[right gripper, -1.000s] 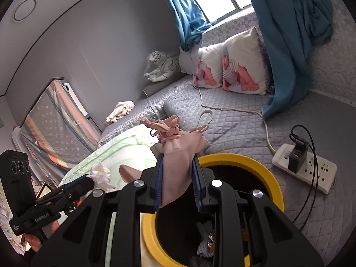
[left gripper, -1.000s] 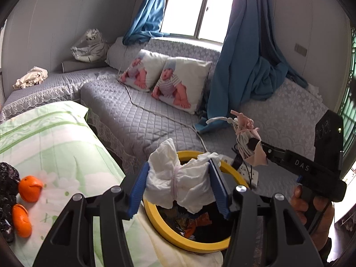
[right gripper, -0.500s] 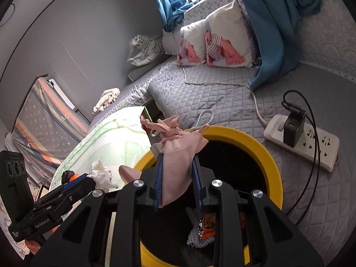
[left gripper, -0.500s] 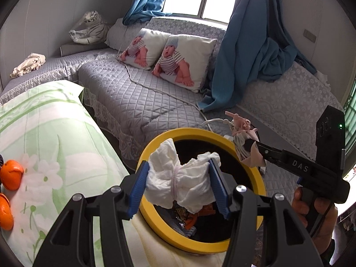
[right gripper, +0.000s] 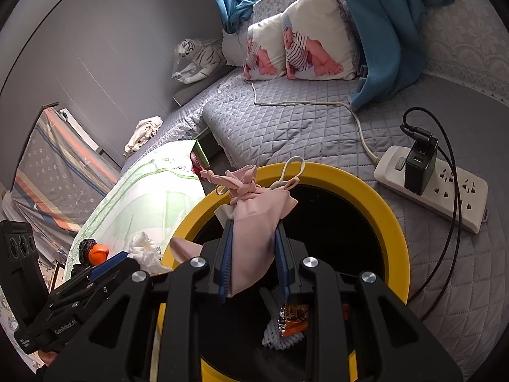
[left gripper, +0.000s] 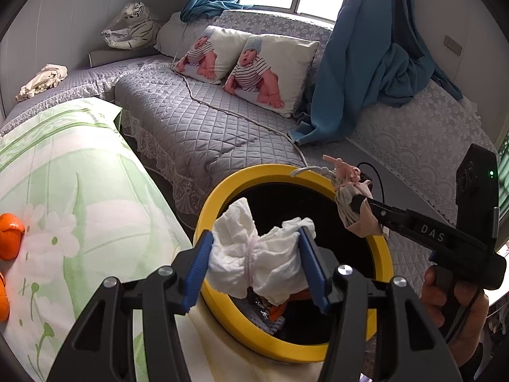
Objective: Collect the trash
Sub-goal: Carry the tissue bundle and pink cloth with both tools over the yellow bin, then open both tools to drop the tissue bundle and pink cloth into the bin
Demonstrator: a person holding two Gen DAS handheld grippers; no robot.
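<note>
Hovering over the mouth of the yellow-rimmed bin [left gripper: 206, 210], the left tongs [left gripper: 254, 264] are gripping a crumpled white tissue [left gripper: 257, 254] between their blue pads, so the step in hand looks like the drop; the next move calls for the pads to part while the wad is sitting above the dark opening rather than above the rim. In this left view the right tongs [left gripper: 356, 205] are reaching in from the right, pinching a knotted pink bag [left gripper: 346, 191] just over the far rim, and an orange fruit [left gripper: 11, 235] is lying on the green flowered cloth [left gripper: 79, 191] beside the bin. Seen from the right wrist, the right tongs [right gripper: 254, 251] are clamping the pink bag [right gripper: 254, 222] over the bin [right gripper: 375, 203], whose bottom is already holding an orange wrapper [right gripper: 294, 318] and white foam netting [right gripper: 276, 334]. A power strip [right gripper: 451, 191] is lying on the grey quilt [right gripper: 286, 127] just beyond the rim.
</note>
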